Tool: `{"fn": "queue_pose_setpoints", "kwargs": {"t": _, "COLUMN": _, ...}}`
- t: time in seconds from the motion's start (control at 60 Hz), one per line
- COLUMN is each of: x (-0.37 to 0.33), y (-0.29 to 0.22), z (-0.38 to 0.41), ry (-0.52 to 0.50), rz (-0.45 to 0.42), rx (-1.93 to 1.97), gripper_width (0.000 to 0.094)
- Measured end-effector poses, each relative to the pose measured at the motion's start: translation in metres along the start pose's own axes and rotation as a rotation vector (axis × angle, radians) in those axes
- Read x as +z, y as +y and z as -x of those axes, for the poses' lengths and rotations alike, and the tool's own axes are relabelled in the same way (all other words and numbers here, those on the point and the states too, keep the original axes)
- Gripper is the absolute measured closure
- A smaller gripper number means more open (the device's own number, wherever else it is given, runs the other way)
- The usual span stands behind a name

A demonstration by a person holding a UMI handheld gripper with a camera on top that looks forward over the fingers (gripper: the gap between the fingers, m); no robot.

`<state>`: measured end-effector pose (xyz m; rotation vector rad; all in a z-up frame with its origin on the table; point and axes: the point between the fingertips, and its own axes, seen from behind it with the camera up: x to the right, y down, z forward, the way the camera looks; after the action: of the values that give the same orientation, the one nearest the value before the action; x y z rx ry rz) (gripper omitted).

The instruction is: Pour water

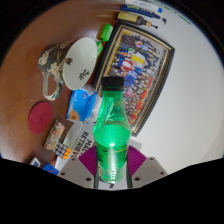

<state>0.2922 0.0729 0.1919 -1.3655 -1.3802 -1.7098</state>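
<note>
We see bare white worktop (190, 90) right of the framed photo (138, 68), clutter crowding the left. Our jaws are clamped on the upright green bottle (110, 135), pads (89, 160) pressing both sides.

Bright, even light; strong fisheye bending toward the edges.

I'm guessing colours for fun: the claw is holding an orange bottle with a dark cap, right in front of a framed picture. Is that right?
Almost. In the gripper view the bottle is green, not orange. The rest holds: it has a dark cap, it sits between the claw's two fingers, which look pressed against its sides, and the framed picture lies on the table just beyond it.
</note>
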Motion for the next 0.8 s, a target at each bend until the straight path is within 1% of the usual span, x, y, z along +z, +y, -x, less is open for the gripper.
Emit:
{"fn": "queue_pose_setpoints", "kwargs": {"t": 0.2, "x": 0.002, "y": -0.009, "z": -0.008, "ry": 0.049, "rz": 0.008, "rx": -0.157, "gripper_width": 0.0566}}
{"fn": "queue_pose_setpoints", "kwargs": {"t": 0.417, "x": 0.001, "y": -0.016, "z": -0.005, "ry": 0.031, "rz": -0.014, "rx": -0.137, "gripper_width": 0.0563}}
{"fn": "queue_pose_setpoints", "kwargs": {"t": 0.567, "x": -0.008, "y": -0.008, "z": -0.016, "ry": -0.003, "rz": -0.020, "rx": 0.140, "gripper_width": 0.0563}}
{"fn": "queue_pose_setpoints", "kwargs": {"t": 0.7, "x": -0.018, "y": -0.005, "z": -0.040, "ry": -0.040, "rz": -0.055, "rx": 0.493, "gripper_width": 0.0566}}
{"fn": "queue_pose_setpoints", "kwargs": {"t": 0.8, "x": -0.028, "y": -0.001, "z": -0.059, "ry": -0.036, "rz": -0.075, "rx": 0.767, "gripper_width": 0.0564}}
